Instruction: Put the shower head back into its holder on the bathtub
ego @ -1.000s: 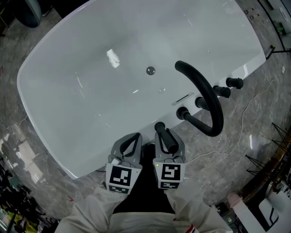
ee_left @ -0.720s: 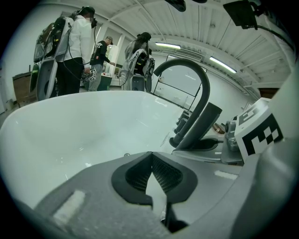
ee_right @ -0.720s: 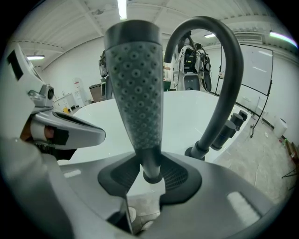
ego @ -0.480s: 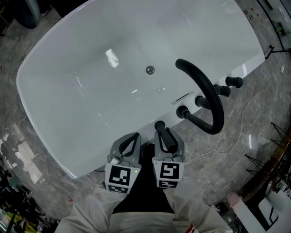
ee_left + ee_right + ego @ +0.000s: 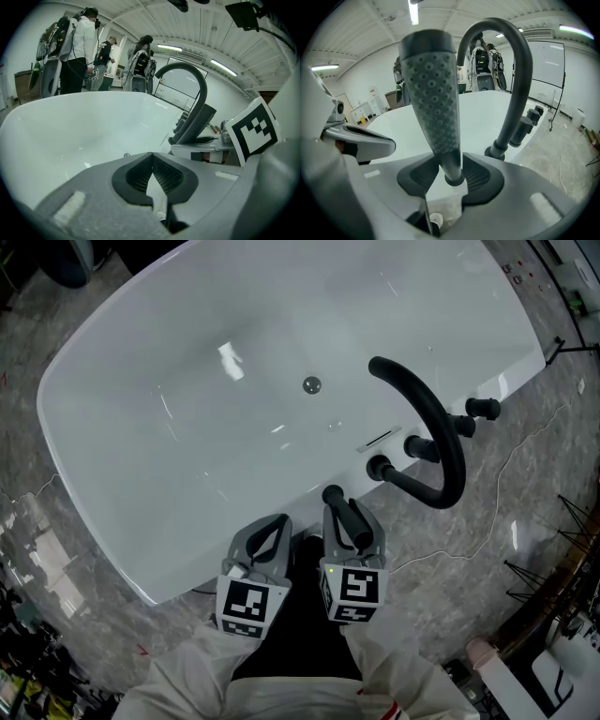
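Head view: over the near rim of a white oval bathtub [image 5: 187, 427], the right gripper [image 5: 352, 521] holds a slim black stick-shaped shower head [image 5: 349, 526], just left of the base of the black arched faucet [image 5: 441, 442]. The left gripper [image 5: 269, 532] hangs just beside it.

Left gripper view: the jaw tips meet on nothing, with the tub basin beyond.

Right gripper view: the shower head's handle stands upright, clasped between the pads, though the jaws have just been easing apart. Its dotted spray face rises towards the camera.
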`<state>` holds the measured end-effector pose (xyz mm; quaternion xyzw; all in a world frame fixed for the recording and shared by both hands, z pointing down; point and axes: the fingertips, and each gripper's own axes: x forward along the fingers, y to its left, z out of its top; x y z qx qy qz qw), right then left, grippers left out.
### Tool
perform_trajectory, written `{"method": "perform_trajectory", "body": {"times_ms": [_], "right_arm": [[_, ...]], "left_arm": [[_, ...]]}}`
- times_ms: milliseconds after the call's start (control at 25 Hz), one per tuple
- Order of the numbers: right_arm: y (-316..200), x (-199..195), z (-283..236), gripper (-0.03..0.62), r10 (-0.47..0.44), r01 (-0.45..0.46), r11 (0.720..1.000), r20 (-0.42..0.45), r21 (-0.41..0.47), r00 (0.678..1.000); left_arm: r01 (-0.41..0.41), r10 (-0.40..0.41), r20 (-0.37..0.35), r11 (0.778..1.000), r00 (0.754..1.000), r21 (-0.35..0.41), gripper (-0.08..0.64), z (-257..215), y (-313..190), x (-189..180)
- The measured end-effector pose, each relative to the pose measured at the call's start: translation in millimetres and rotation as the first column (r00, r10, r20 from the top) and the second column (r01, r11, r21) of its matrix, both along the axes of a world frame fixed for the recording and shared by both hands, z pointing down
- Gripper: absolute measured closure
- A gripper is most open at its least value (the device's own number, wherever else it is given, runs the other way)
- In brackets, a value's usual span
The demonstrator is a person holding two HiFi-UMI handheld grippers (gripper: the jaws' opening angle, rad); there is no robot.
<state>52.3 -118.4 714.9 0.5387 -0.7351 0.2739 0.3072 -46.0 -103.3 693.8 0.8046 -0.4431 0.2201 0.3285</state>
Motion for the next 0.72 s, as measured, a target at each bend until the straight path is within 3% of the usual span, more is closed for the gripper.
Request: {"method": "perform_trajectory", "body": {"times_ms": [160, 720], "right_arm": [[1.0, 0.5, 2.2, 0.391, 0.005, -0.005, 0.999, 0.020, -0.034, 1.000], [35.8, 7.9, -52.3, 0.402, 0.002, 0.001, 0.998, 0.045, -0.068, 0.999]], "left_arm": [[-0.001, 0.001, -0.001, 1.000, 1.000, 0.008, 0.560, -3.7, 2.2, -3.4], [-0.056, 0.054, 0.037, 0.996, 0.998, 0.075, 0.560, -65.1, 2.9, -20.7]]}}
